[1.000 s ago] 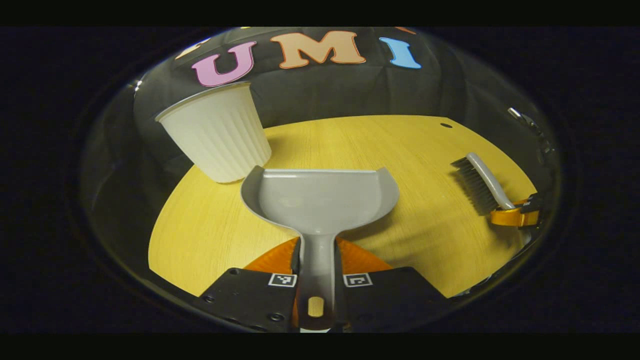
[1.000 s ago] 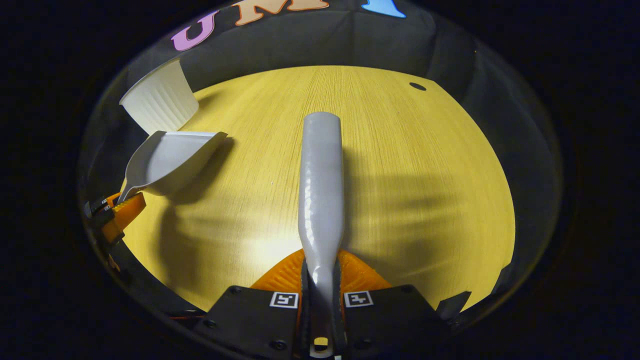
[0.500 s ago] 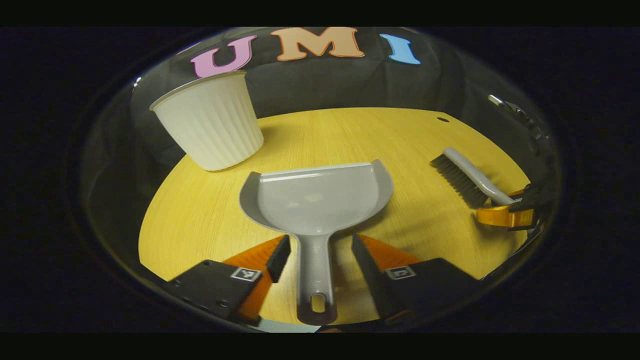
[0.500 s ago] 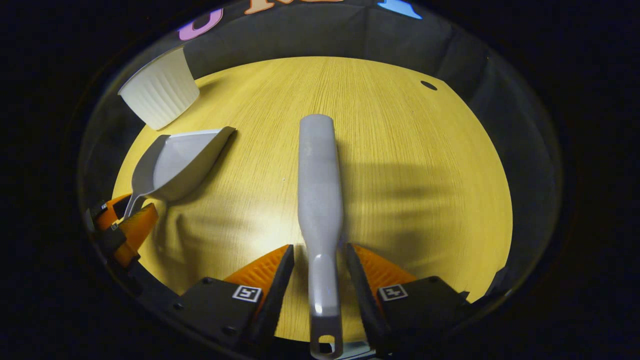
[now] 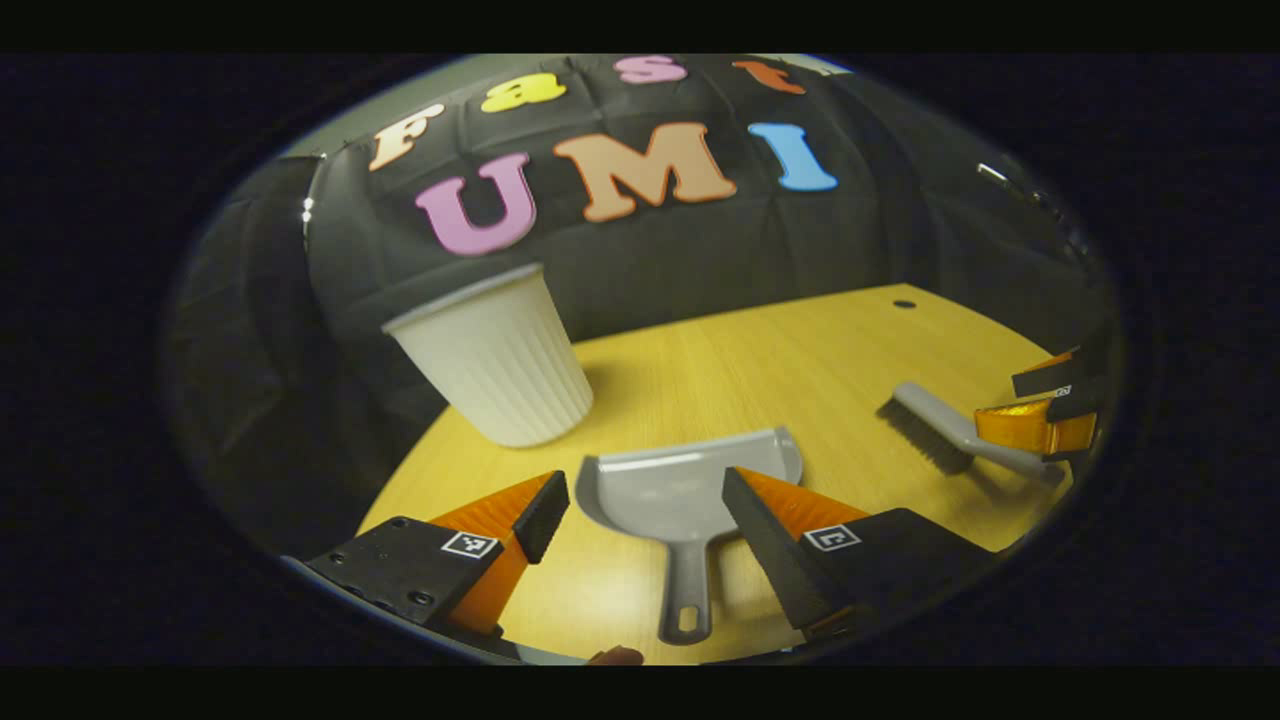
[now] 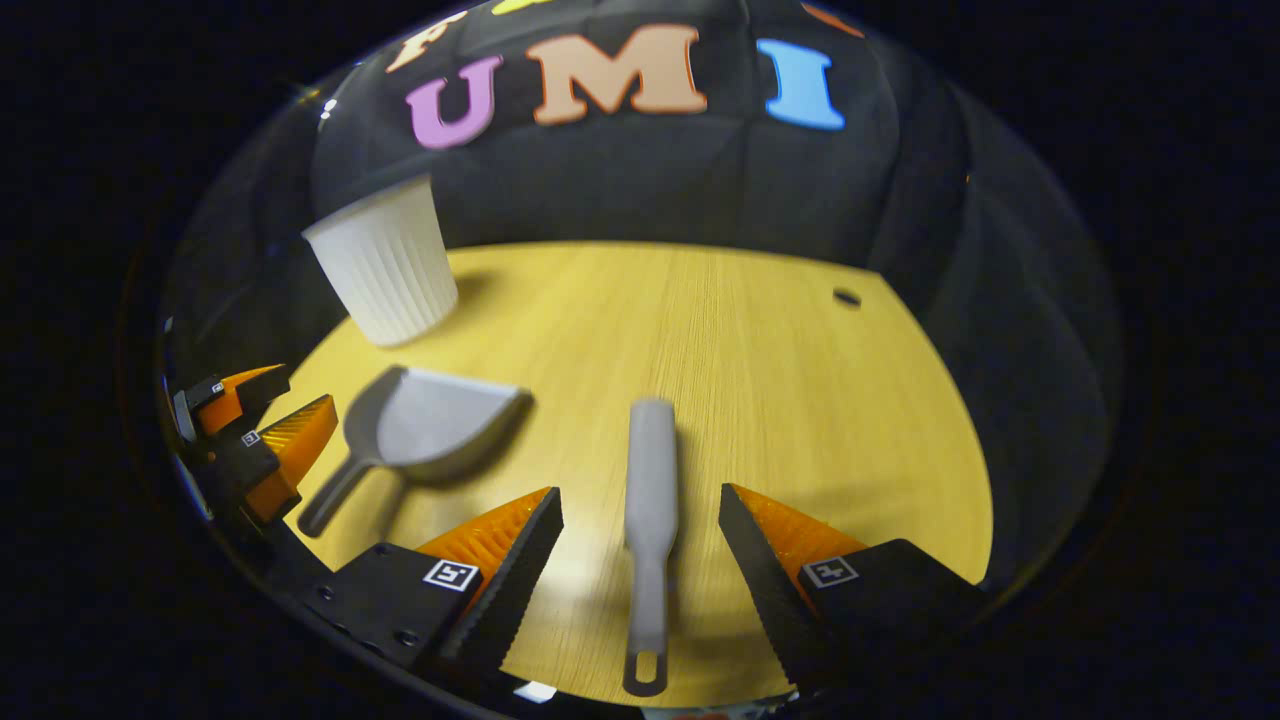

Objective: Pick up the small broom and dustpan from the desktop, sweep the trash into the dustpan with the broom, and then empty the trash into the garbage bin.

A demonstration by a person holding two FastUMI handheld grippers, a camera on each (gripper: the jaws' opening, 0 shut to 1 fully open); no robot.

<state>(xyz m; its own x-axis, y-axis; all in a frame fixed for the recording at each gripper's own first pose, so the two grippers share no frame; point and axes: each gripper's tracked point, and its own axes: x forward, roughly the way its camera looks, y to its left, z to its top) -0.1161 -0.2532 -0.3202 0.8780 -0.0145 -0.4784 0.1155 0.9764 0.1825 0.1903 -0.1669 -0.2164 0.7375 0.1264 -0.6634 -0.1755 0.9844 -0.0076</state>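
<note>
The grey dustpan [image 5: 680, 490] lies flat on the wooden desktop [image 5: 760, 370], handle toward me. My left gripper [image 5: 645, 495] hangs open above and behind it, touching nothing. In the right gripper view the grey broom [image 6: 650, 490] lies on the desktop [image 6: 720, 330], bristles down, handle toward me. My right gripper [image 6: 640, 510] stands open over its handle, fingers apart from it. The dustpan [image 6: 425, 430] and the left gripper [image 6: 255, 430] sit at the left there. The broom [image 5: 950, 435] and the right gripper [image 5: 1045, 405] appear at the right of the left gripper view.
A white ribbed garbage bin [image 5: 495, 370] stands upright at the desktop's back left, also seen as the bin [image 6: 385, 265] in the right gripper view. A small dark hole [image 6: 846, 297] marks the desktop at the back right. Black cloth walls the booth.
Both grippers opened and let go: the dustpan and the broom now lie on the desktop. Both grippers have since pulled back and risen away from them.
</note>
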